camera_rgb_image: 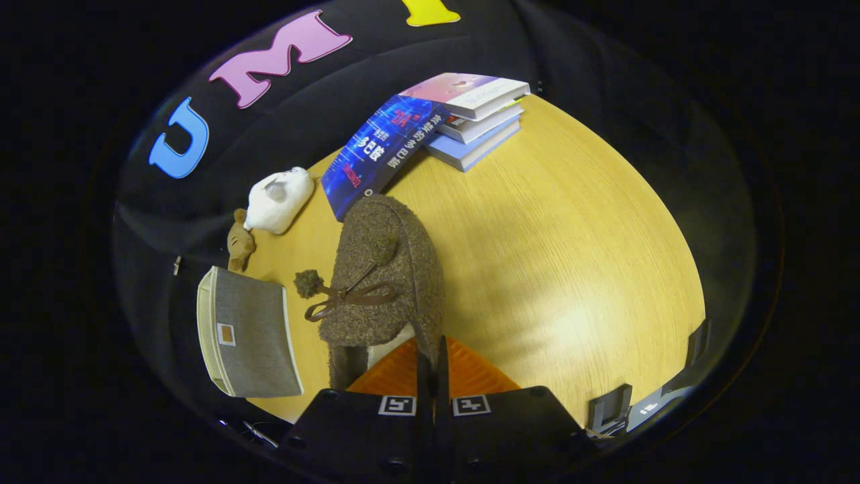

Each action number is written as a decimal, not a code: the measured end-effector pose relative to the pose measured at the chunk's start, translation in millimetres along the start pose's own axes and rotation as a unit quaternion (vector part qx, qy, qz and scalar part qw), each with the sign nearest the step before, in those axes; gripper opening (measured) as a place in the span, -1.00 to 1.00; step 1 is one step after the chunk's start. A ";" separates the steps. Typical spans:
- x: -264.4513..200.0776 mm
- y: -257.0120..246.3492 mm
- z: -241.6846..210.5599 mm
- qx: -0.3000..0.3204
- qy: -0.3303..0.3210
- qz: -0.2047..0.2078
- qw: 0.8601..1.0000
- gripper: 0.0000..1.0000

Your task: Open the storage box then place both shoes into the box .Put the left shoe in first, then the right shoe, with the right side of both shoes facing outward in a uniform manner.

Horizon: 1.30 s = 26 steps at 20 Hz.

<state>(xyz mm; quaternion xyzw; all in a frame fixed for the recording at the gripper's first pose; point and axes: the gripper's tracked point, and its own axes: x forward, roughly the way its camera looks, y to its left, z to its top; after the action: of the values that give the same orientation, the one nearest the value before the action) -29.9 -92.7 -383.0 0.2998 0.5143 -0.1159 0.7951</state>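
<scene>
On the wooden counter [537, 222], the brown fuzzy shoe [383, 275] is pinched at its collar by the gripper [430, 353]; it should be carried level toward the grey storage box [252, 336] to the fingers' left.

wooden table [537, 222] bears stacked books [470, 114], white plush [279, 198], brown toy [240, 245], grey box [250, 336].

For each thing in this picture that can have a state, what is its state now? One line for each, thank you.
gripper: jaws closed on the shoe's back edge.
brown fuzzy shoe: held at the jaws, lifted over the table, lace tied in a bow.
grey storage box: on the table beside the shoe; I cannot tell if it is open.
books: stacked, closed; a blue one leans against the stack.
white plush toy: lying on the table edge.
</scene>
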 end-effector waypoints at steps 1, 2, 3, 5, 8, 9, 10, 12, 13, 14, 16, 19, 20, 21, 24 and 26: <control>-5.2 12.3 4.8 -0.002 -0.005 0.009 1.000 -0.90; -11.1 26.2 9.6 -0.003 -0.009 0.019 1.000 -0.90; -16.7 40.0 14.0 -0.004 -0.014 0.028 1.000 -0.90; -26.9 71.7 21.8 -0.006 -0.020 0.047 0.999 -0.90; -39.3 127.3 26.6 -0.011 -0.024 0.081 0.996 -0.90; -43.1 147.0 25.5 -0.010 -0.021 0.093 0.995 -0.90; -45.5 166.4 24.4 -0.012 -0.020 0.103 0.994 -0.90; -49.3 201.0 19.3 -0.026 -0.017 0.116 0.993 -0.90; -50.3 216.7 14.3 -0.030 -0.014 0.120 0.992 -0.90; -47.6 233.7 7.9 -0.034 -0.007 0.126 0.991 -0.90; -43.1 265.5 -6.4 -0.036 0.007 0.137 0.990 -0.90; -34.1 301.9 -27.2 -0.044 0.024 0.139 0.989 -0.90; -29.1 310.0 -32.7 -0.051 0.027 0.134 0.989 -0.90; -24.0 316.6 -40.3 -0.054 0.032 0.128 0.990 -0.90; -7.4 334.1 -58.1 -0.059 0.045 0.104 0.992 -0.90; 4.0 339.5 -68.7 -0.067 0.049 0.080 0.993 -0.90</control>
<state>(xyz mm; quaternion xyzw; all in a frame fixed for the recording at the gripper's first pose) 87.7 218.1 -285.3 0.2913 0.5334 -0.0030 0.7941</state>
